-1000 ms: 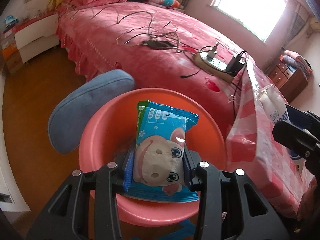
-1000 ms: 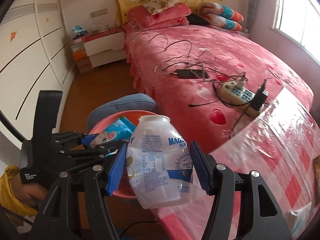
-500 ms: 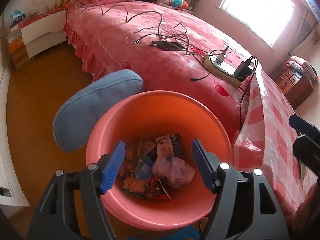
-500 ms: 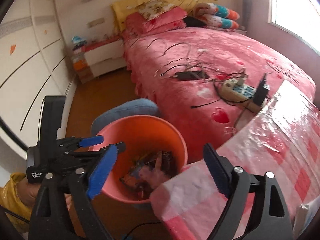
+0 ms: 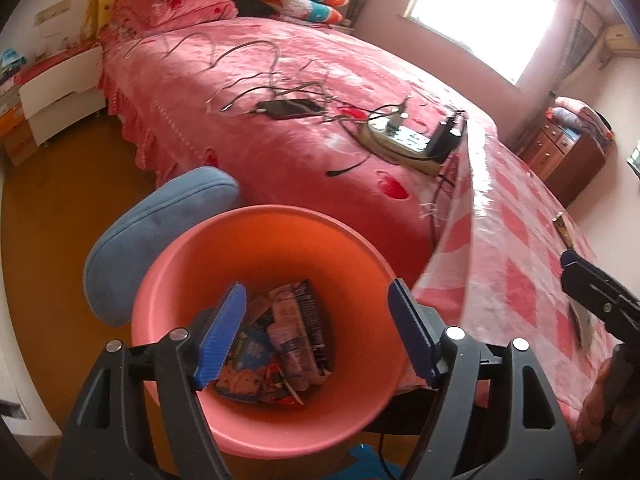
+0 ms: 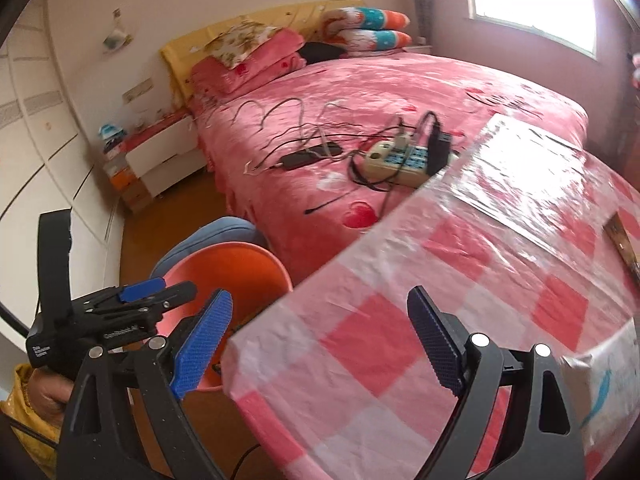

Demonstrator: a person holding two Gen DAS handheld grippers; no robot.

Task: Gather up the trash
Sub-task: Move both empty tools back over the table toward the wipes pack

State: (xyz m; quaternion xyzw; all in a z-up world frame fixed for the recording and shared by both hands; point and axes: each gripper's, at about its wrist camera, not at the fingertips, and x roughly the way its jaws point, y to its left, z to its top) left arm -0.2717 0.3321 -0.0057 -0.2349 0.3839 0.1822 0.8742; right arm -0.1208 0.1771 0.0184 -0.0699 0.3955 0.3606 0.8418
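The pink bin [image 5: 264, 216] stands on the floor beside the table, and wrappers and packets [image 5: 280, 344] lie at its bottom. My left gripper [image 5: 316, 286] hovers over the bin's mouth, its jaws opening with nothing between them. My right gripper [image 6: 320, 292] is open and empty above the corner of the table with the pink-checked plastic cloth [image 6: 400, 320]. The bin [image 6: 240, 256] is to its left, behind the left gripper's fingers [image 6: 142, 290]. A white packet with blue print [image 6: 608, 376] lies on the table at the lower right.
A blue padded chair back [image 5: 160, 232] touches the bin's far side. The pink bed behind carries a power strip [image 6: 400, 158] and tangled cables. A dark flat item [image 6: 624, 240] lies at the table's right edge. A wooden dresser [image 5: 568, 160] stands far right.
The left gripper let go of a blue wipes packet and the right let go of a white bottle. Both now stand open. The right gripper swung right, from the bin to the table.
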